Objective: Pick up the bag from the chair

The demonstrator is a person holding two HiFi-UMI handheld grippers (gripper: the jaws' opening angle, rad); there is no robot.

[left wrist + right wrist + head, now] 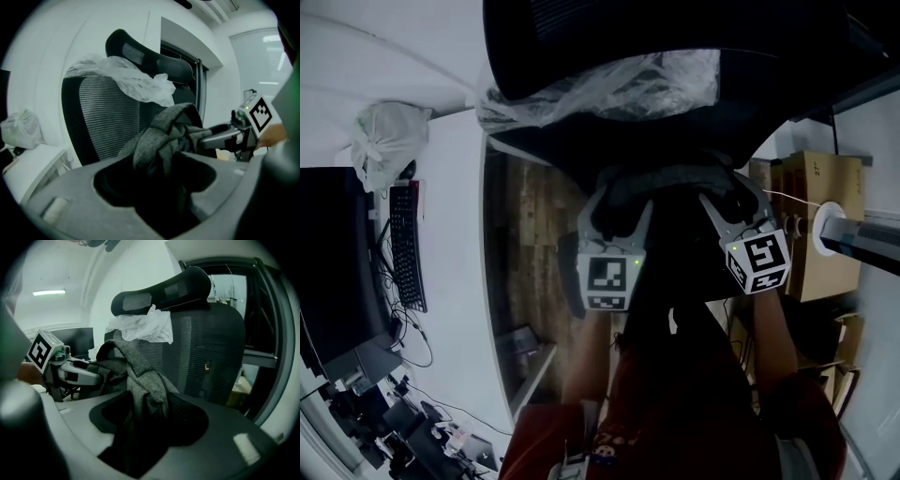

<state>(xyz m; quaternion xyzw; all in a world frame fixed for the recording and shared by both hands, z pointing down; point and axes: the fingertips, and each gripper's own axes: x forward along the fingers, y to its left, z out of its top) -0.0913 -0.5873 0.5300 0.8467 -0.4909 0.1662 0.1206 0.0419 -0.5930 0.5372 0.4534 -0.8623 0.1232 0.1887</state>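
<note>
Your left tongs (619, 208): closed on a bunched fold of the grey fabric bag (675, 178), and cloth fills the gap between the jaws. Your right tongs (734, 202): closed likewise on the bag's other side, where a strap loops up from the jaws.

Bag: slumped on the seat of the black mesh office chair (581, 37), in front of the backrest. You hold it at two points set apart across its top, likely so the soft cloth lifts evenly rather than sagging from one corner.

Clear plastic sheet (609, 89): draped over the chair's backrest, apart from the bag.

White plastic sack (389, 141) and keyboard (405, 248): on the desk (455, 234) to your left, well apart.

Writing: none readable. Each marker cube (607, 278) bears only a black-and-white square pattern. The cardboard box (816, 216) shows no legible print.
</note>
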